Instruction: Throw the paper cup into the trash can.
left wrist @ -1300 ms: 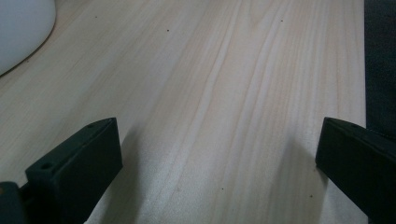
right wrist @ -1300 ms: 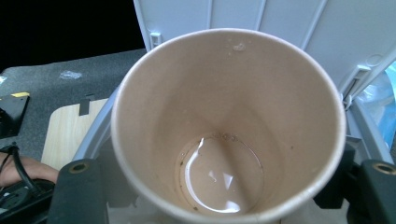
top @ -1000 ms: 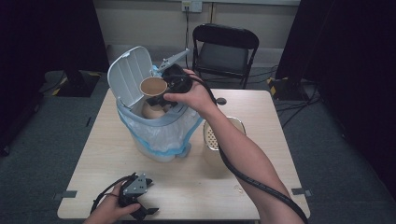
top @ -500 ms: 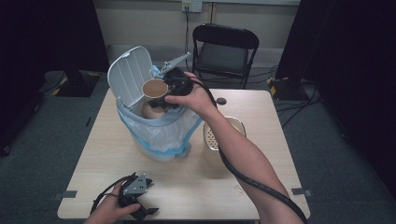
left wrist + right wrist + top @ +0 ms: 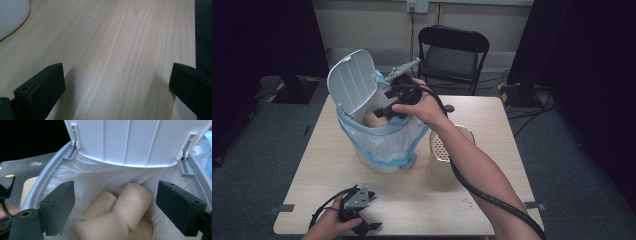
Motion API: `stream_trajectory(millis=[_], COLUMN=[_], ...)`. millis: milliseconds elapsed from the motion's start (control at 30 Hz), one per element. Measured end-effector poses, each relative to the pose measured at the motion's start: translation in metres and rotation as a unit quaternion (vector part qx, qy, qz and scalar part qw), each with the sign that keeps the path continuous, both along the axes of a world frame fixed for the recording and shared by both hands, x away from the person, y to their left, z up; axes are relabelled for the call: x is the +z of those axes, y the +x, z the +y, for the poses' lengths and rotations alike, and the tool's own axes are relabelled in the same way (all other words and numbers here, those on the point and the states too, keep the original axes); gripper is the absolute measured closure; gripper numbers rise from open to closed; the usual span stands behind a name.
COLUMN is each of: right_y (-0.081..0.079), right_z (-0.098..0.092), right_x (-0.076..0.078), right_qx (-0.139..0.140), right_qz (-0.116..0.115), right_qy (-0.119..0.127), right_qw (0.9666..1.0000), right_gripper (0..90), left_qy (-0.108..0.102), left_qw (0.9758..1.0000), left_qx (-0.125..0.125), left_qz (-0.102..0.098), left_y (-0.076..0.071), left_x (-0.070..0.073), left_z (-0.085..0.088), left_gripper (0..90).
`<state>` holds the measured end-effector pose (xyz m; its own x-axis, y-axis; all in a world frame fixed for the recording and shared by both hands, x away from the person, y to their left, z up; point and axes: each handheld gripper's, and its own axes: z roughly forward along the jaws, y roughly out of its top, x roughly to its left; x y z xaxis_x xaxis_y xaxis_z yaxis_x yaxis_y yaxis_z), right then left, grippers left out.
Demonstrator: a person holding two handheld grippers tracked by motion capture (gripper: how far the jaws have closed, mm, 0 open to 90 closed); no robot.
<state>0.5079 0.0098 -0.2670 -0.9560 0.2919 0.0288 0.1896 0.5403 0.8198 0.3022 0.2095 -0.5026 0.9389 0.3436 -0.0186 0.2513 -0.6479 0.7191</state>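
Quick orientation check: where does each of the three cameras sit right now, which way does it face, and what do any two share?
High view: above the person's side, facing forward and down on the pale wooden table; both forearms and grippers show.
Left gripper view: rides the left gripper, low over the table; open jaws show.
Right gripper view: rides the right gripper, looking down into the lined white plastic bin at tan paper cups; open jaws show.
Shared: high and right gripper views both show the bin.

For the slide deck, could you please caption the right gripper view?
Open right gripper poised over a lined bin, lid raised, paper cups piled inside.
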Motion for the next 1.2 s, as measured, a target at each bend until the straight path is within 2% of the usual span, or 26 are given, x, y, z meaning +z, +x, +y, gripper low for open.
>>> stream_trajectory(millis=[167, 333, 600, 1200], right_y=[-0.006, -0.011, -0.022, -0.045], right_z=[-0.012, -0.027, -0.049, -0.091], right_x=[0.004, 0.005, 0.005, 0.006], right_qx=[0.005, 0.002, 0.006, 0.006], right_qz=[-0.004, 0.002, 0.005, -0.011], right_qy=[0.010, 0.018, 0.006, -0.002], right_qw=[0.9999, 0.9998, 0.9999, 0.9999], right_gripper=[15.3, 14.5, 14.4, 14.4], left_qy=[0.000, 0.000, 0.000, 0.000], left_qw=[1.0000, 1.0000, 1.0000, 1.0000], left_qx=[0.000, 0.000, 0.000, 0.001], left_qz=[0.000, 0.000, 0.000, 0.000], left_y=[0.000, 0.000, 0.000, 0.000], left_x=[0.000, 0.000, 0.000, 0.000], left_z=[0.000, 0.000, 0.000, 0.000], left_gripper=[0.0, 0.0, 0.0, 0.0])
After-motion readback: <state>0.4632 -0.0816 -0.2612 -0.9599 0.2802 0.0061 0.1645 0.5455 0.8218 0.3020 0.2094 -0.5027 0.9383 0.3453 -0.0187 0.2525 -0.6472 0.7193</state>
